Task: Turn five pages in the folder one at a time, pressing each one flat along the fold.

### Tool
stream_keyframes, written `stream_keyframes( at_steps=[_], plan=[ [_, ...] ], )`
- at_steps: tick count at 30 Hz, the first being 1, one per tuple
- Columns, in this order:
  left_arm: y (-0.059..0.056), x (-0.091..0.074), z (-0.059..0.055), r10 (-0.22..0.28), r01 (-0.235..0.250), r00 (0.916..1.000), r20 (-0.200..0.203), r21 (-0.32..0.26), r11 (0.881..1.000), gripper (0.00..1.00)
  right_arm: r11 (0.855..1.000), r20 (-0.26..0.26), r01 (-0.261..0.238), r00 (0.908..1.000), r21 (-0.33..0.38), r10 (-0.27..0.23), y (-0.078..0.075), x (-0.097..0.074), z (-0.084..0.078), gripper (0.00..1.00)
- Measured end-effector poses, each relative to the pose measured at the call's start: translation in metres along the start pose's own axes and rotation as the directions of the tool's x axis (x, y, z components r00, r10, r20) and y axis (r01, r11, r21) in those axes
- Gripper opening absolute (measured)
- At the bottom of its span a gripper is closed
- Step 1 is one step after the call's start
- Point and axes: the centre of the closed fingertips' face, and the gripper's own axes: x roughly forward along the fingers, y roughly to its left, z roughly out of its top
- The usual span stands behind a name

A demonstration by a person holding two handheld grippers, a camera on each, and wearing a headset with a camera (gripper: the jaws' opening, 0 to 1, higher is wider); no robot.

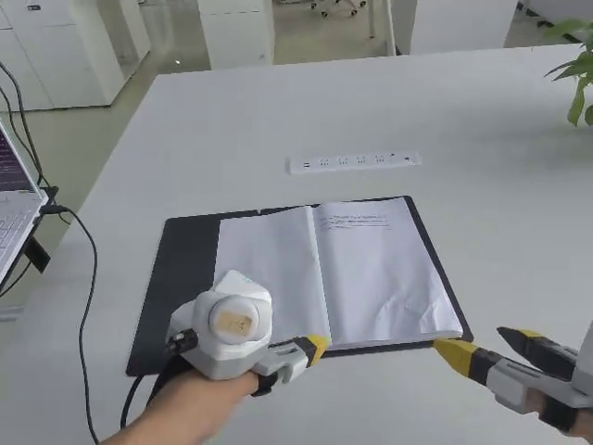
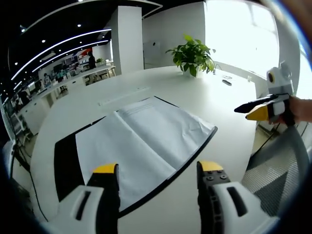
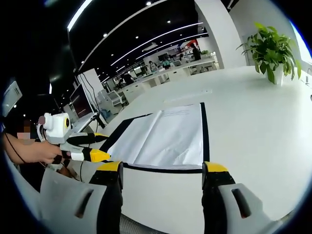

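Left claw: spread, empty. Right claw: spread, empty. Folder lies open on the table, just ahead of both claws, its near edge running between them.

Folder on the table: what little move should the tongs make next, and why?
Probably the right tongs should slide to the right page's near corner and pinch the top sheet. They are open, just off that corner, holding nothing. The left tongs, open too, sit near the end of the fold.
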Motion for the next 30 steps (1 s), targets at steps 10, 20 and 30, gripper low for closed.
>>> stream_keyframes(
  at_steps=[10,20,30],
  plan=[
    [-0.034,0.046,0.014,-0.062,0.063,0.9979,-0.017,0.038,0.997,0.62,0.999,-0.001,-0.004,1.0000,0.036,0.004,-0.011,0.012,-0.006,0.61],
    [-0.047,0.082,0.020,-0.073,0.074,0.9970,-0.025,0.031,0.997,0.58,0.998,0.007,0.000,1.0000,0.061,0.000,-0.019,0.019,-0.006,0.59],
    [-0.061,0.116,0.020,-0.067,0.067,0.9976,0.016,0.011,0.998,0.55,0.997,0.016,-0.010,0.9998,0.080,0.009,-0.023,0.023,-0.003,0.56]
  ],
)
